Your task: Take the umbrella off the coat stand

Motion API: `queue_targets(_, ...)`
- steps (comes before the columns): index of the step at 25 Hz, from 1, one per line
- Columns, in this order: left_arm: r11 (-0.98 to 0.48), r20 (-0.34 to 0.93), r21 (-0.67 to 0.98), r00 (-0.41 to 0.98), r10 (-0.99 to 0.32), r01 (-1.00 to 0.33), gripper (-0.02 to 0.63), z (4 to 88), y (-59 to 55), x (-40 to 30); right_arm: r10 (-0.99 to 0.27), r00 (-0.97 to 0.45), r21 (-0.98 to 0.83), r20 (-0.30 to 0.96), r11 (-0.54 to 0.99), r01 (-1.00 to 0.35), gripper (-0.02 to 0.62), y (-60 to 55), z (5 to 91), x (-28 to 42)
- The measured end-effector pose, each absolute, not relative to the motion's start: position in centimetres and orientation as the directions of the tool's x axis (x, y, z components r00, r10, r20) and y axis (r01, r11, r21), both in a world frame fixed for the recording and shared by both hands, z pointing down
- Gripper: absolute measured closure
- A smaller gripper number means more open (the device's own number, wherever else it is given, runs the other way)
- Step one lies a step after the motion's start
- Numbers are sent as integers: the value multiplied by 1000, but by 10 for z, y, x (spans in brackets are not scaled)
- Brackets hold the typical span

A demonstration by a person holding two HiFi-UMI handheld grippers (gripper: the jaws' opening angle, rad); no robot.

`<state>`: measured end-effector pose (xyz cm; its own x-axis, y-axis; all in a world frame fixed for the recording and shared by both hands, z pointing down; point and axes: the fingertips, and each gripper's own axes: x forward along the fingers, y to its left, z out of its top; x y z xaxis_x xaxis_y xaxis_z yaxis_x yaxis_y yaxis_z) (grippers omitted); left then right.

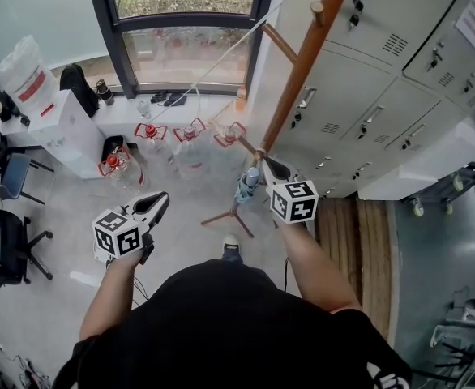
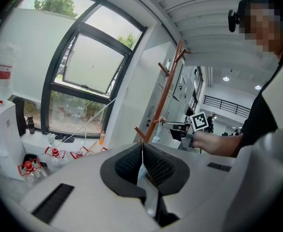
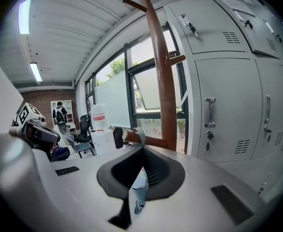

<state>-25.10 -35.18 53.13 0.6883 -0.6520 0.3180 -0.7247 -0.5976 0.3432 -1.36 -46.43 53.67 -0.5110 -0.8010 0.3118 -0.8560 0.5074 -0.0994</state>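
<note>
The brown wooden coat stand (image 1: pixel 302 63) rises beside the grey lockers, and its pole (image 3: pixel 162 76) fills the middle of the right gripper view. A small folded silver-blue umbrella (image 1: pixel 248 183) hangs close to the pole. My right gripper (image 1: pixel 263 163) is shut on the umbrella's grey strap (image 3: pixel 137 134), which loops up by a low peg (image 3: pixel 148 142). The umbrella body (image 3: pixel 139 191) dangles under the jaws. My left gripper (image 1: pixel 162 200) floats off to the left of the stand, shut and empty (image 2: pixel 142 147). In the left gripper view the stand (image 2: pixel 168 88) and right gripper (image 2: pixel 180 129) are ahead.
Several water bottles with red handles (image 1: pixel 190 148) stand on the floor under the window. A water dispenser (image 1: pixel 55 116) and office chairs (image 1: pixel 6 241) are at the left. Grey lockers (image 1: pixel 383 96) line the right. The stand's feet (image 1: pixel 233 215) spread just ahead of my shoe (image 1: pixel 232 248).
</note>
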Motion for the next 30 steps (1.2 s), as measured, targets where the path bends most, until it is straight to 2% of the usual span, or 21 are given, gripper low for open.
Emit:
queue_targets(15,-607,287,322,686,-668,-726,581,516,-325,-272,-819,-501,-85,279,499,-862,581,-424,510,-19)
queue_targets(30,-637,275,286,698,-661,-716,581,498,-306,-272,-850,-455,-85,267,449,-889,581,-376,499,7)
